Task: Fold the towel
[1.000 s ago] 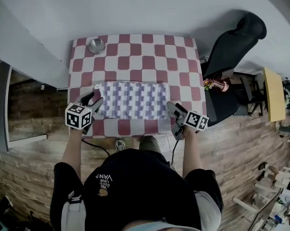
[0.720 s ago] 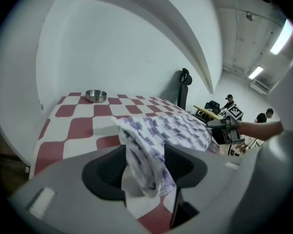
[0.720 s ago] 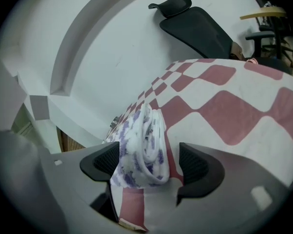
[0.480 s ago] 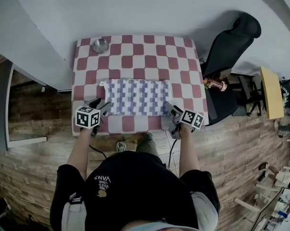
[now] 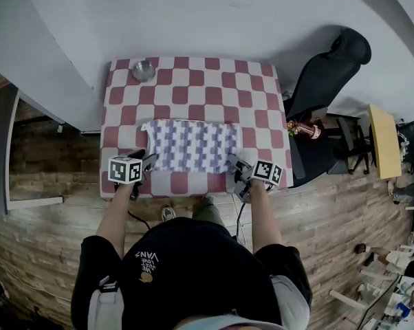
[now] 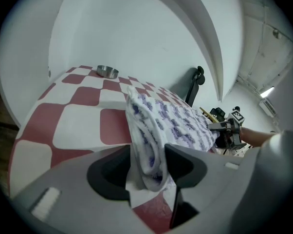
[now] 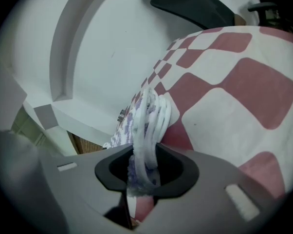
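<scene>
Our left gripper (image 5: 149,159) just opened wide around towel's (image 5: 193,145) 7 o'clock corner, right gripper (image 5: 236,165) just closed, pinching 5 o'clock corner, our shirt (image 5: 146,262) reads VANS

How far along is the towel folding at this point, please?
Looks done: the towel lies flat on the table, its near edge already layered. In hand: the right claw has just closed on one near corner; the left claw, just opened wide, straddles the other without pinching. Left, likely: close the left, then carry the edge across.
</scene>
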